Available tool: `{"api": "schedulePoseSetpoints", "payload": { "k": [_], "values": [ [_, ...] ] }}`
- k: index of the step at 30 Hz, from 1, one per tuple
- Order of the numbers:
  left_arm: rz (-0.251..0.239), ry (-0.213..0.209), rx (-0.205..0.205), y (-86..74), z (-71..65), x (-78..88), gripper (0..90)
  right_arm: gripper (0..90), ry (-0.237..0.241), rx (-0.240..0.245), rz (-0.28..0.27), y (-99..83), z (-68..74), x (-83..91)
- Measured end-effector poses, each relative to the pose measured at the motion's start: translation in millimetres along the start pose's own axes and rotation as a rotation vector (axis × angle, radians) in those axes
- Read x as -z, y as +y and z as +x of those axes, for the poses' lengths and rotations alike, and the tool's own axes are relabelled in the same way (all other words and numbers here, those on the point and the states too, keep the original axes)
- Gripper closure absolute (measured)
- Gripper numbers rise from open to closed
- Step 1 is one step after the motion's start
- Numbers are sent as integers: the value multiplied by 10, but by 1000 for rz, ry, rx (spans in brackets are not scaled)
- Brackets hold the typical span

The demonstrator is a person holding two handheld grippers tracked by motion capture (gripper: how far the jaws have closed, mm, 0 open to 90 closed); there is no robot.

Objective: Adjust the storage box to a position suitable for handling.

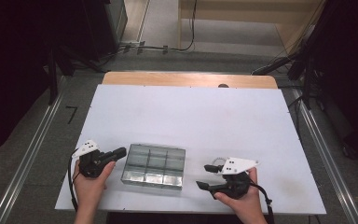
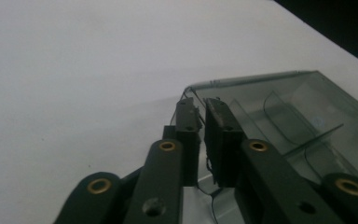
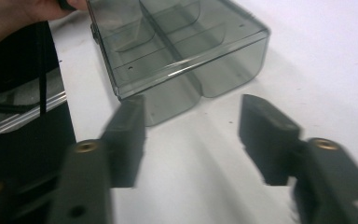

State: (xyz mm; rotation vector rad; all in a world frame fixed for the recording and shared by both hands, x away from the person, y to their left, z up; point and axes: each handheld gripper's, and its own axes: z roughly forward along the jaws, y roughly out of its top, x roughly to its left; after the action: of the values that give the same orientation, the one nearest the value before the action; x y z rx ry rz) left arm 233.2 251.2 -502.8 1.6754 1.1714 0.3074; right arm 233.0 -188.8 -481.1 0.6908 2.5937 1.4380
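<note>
A smoky clear plastic box (image 1: 154, 165) with several compartments lies on the white table (image 1: 191, 116) near its front edge. My left gripper (image 1: 122, 151) meets the box's left side, and in the left gripper view its jaws (image 2: 201, 105) stand shut on the thin wall at the corner of the box (image 2: 284, 121). My right gripper (image 1: 204, 176) hovers a short way off the box's right side, open, with nothing between its jaws. The right gripper view has those jaws (image 3: 193, 107) spread wide in front of the box (image 3: 177, 42), apart from it.
A wooden strip (image 1: 191, 79) borders the table's far edge. Metal floor rails (image 1: 28, 154) run along both sides, with cables (image 1: 168, 46) on the floor beyond. The person's left hand (image 3: 9, 18) sits at the box's far corner in the right gripper view.
</note>
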Motion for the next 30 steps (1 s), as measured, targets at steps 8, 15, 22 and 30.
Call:
{"api": "schedulePoseSetpoints", "payload": {
  "k": [8,15,22,30],
  "values": [
    [59,-45,64,-126,-48,68,899,44,18,-63,-50,-72,-159,145],
    [76,-35,64,-157,-96,70,900,10,-21,-72,-56,-95,-162,201],
    [114,-86,31,-190,-265,13,900,19,-78,-75,-60,-102,-185,248],
    [120,-119,19,-199,-348,-57,900,82,-73,-95,-70,-124,-246,333]
  ]
}}
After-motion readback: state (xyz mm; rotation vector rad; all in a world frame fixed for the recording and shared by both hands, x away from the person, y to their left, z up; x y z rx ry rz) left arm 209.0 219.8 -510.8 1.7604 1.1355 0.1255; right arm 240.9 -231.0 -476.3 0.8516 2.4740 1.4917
